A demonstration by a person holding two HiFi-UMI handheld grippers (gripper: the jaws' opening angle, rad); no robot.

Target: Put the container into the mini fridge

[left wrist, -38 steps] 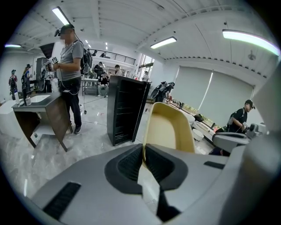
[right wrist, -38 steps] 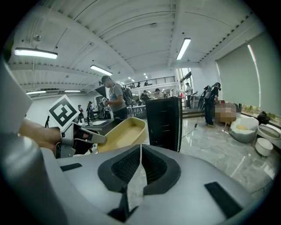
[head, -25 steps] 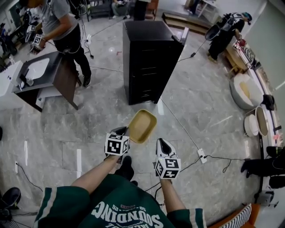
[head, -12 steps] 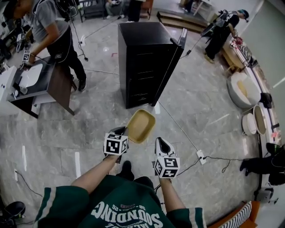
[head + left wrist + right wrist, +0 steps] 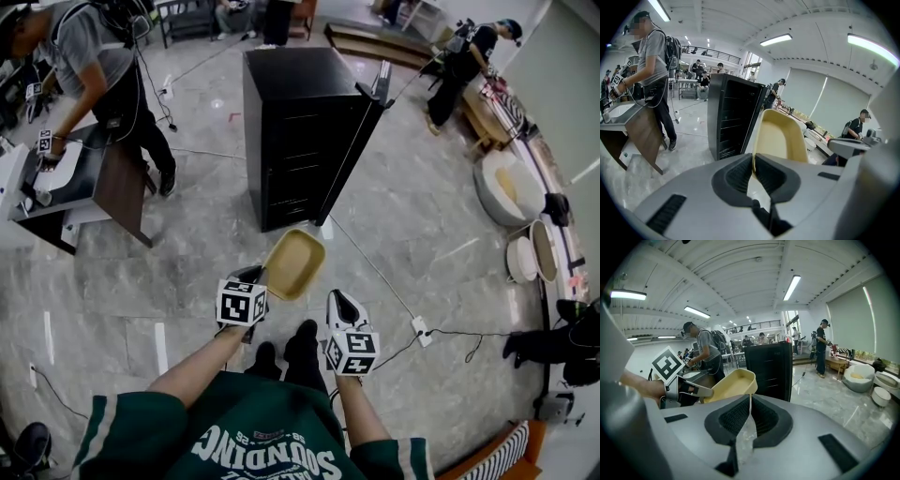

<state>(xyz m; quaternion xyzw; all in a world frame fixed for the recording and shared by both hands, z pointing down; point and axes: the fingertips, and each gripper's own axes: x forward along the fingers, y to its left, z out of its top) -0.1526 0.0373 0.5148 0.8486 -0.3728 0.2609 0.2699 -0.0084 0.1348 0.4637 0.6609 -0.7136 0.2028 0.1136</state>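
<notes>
While we hold both grippers out ahead of us, the L gripper (image 5: 753,161) has its jaws clamped on the near rim of the container (image 5: 295,262). It's a shallow tan tub w/ nothing in it. It sticks out fwd past the L jaw tips, open side up, off the floor.

The R gripper (image 5: 750,401) has its jaws together w/ nothing between them. It sits near the tub's right side, not touching it. From the R jaws the tub shows up and to the left, w/ the L gripper's marker cube beside it.

Below both jaw pairs are our shoes (image 5: 286,345) and the grey marble floor (image 5: 187,272). A cable (image 5: 375,267) crosses the floor to a power strip (image 5: 419,328), right of the R jaws.

Straight ahead of the jaws, well apart from the tub, stands the black fridge (image 5: 300,122). Its door (image 5: 367,122) is swung open on the right edge.

Left of the fridge a person (image 5: 98,66) w/ a backpack bends over a desk (image 5: 108,183). Far right, beyond the fridge, is another person (image 5: 459,66) in dark clothes.
</notes>
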